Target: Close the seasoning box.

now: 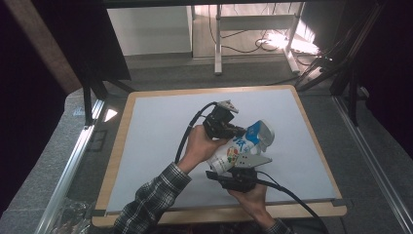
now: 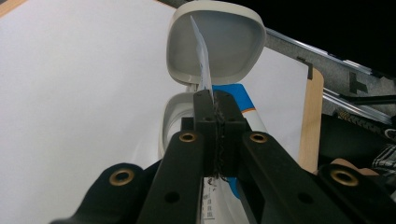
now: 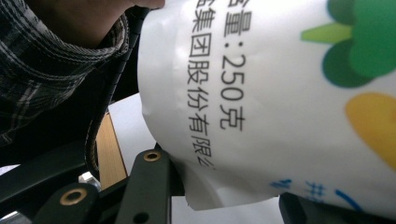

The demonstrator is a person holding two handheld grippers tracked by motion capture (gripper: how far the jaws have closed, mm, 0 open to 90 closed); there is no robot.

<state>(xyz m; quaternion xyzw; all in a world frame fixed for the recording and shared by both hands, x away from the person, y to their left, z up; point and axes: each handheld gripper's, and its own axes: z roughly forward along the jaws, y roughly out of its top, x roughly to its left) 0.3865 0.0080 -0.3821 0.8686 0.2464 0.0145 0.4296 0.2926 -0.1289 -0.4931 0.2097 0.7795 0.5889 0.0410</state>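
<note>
Carton (image 1: 237, 152) mid-table, gripped low by right gripper (image 1: 237, 171) at 6 o'clock; close-up: "250" print (image 3: 232, 95). Left gripper (image 2: 214, 100) at 10 o'clock, pinched on foil tab (image 2: 201, 53) beneath open lid (image 2: 233, 44).

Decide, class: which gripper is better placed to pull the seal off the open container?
Left. The left gripper is already shut on the thin foil seal below the flipped-up lid. The right gripper appears to hold the container steady from below.
</note>
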